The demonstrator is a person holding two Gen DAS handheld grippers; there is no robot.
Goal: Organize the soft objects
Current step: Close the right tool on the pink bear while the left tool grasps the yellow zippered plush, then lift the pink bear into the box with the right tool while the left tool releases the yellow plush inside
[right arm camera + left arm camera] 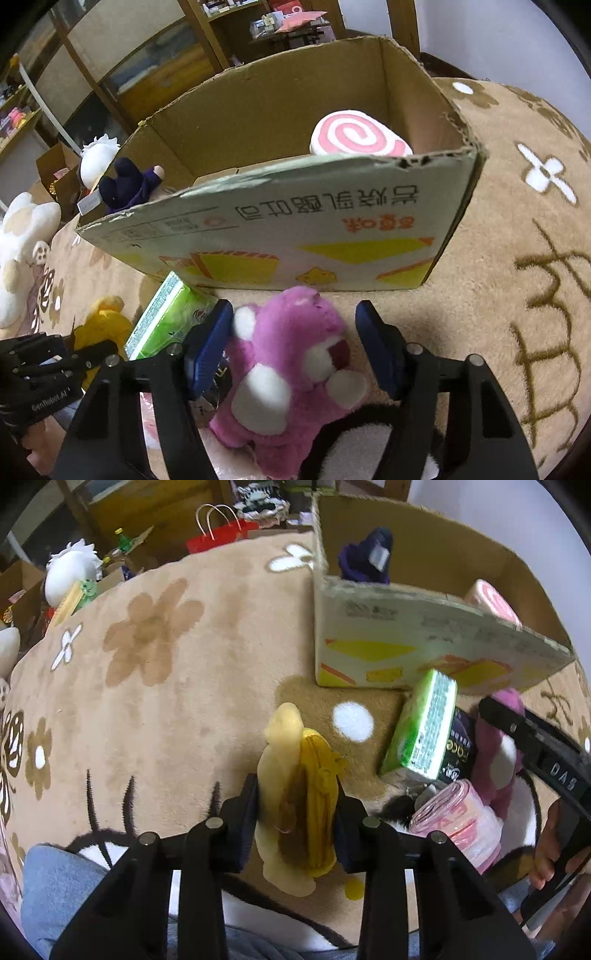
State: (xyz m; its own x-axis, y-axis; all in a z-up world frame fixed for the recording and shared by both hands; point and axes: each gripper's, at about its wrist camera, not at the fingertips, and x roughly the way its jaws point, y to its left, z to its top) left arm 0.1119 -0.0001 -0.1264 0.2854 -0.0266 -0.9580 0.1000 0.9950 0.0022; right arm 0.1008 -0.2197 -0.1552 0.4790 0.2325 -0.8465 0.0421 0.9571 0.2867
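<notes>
A yellow and cream plush toy (295, 805) lies on the beige carpet. My left gripper (297, 808) is shut on it, both pads pressing its sides. A pink plush bear (288, 365) lies in front of the cardboard box (295, 221). My right gripper (295, 328) stands open around the bear: the left pad touches its ear, the right pad is a little apart. Inside the box are a pink swirl cushion (354, 136) and a dark purple plush (129, 181). The left wrist view shows the bear (495, 760) too.
A green tissue pack (424, 727), a dark packet (460, 746) and a pink roll (458, 819) lie between the two toys. White plush toys (22, 240) sit at the carpet's left edge. A red bag (218, 535) and shelves stand behind. A denim knee (55, 886) is near.
</notes>
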